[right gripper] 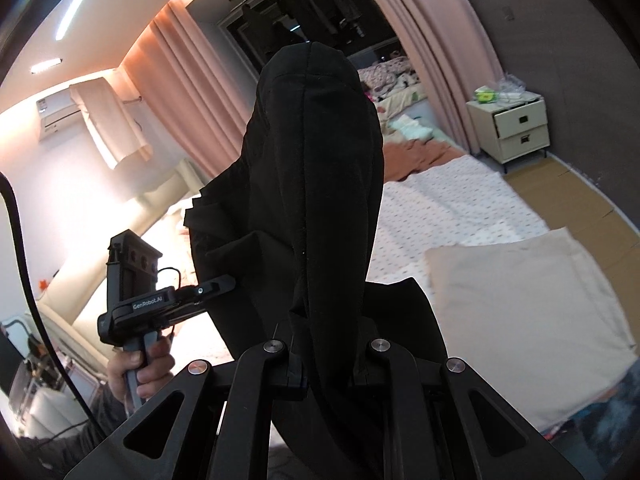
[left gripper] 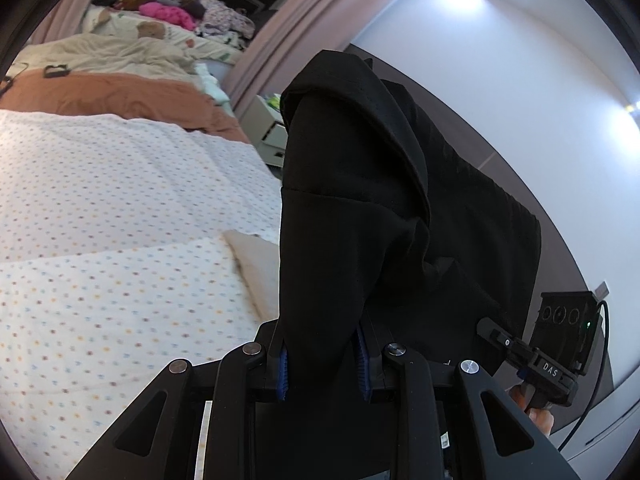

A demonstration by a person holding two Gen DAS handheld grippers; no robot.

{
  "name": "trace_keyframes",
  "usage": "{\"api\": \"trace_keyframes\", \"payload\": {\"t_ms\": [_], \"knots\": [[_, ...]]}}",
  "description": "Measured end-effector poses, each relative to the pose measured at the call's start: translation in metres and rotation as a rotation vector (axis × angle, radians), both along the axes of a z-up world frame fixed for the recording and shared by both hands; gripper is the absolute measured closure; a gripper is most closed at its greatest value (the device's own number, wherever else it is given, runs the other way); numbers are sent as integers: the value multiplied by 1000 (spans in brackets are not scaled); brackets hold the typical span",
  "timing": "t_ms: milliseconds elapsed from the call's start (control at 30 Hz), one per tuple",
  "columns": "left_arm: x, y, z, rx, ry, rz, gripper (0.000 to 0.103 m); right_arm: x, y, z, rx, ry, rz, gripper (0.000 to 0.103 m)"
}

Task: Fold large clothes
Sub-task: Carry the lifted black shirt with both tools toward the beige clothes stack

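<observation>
A large black garment [left gripper: 360, 184] hangs in the air above the bed, held by both grippers. My left gripper [left gripper: 323, 364] is shut on one part of it, the cloth pinched between the blue pads [left gripper: 283, 372]. My right gripper [right gripper: 326, 364] is shut on another part of the black garment [right gripper: 316, 152], which drapes up over its fingers and hides them. In the left wrist view the right gripper [left gripper: 496, 334] grips the cloth's right side. In the right wrist view the left gripper [right gripper: 228, 280] grips its left side.
A bed with a dotted white sheet [left gripper: 120, 184] lies below, with a beige pillow [right gripper: 520, 312], an orange blanket [left gripper: 108, 92] and piled clothes [left gripper: 216, 16] farther off. A cream nightstand [right gripper: 516, 128] stands by the pink curtain [right gripper: 192, 92]. Brown floor [right gripper: 580, 196] runs beside the bed.
</observation>
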State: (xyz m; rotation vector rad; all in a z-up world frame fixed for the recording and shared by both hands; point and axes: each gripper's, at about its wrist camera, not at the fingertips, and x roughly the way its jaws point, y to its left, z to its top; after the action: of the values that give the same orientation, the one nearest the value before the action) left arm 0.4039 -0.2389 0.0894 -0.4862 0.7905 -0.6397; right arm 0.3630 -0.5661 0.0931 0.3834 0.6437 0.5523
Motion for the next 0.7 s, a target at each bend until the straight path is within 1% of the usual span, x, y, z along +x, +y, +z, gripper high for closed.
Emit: {"api": "trace_keyframes", "payload": {"t_ms": [333,433,600,700], "knots": [[11,-84,-6,-8,27,-112,79,-6,-75,16,-59,-8,-120,90],[18,-108,-10,-8,42,-144,79,-7,-89,18,-62,-8,-152,90],[40,-128,-22,-13,78,-176,79,5,-109,14,-73,12,-191,90],[60,-133,-34,-11,112,-183,79,21,-118,4,-73,36,-200,90]]}}
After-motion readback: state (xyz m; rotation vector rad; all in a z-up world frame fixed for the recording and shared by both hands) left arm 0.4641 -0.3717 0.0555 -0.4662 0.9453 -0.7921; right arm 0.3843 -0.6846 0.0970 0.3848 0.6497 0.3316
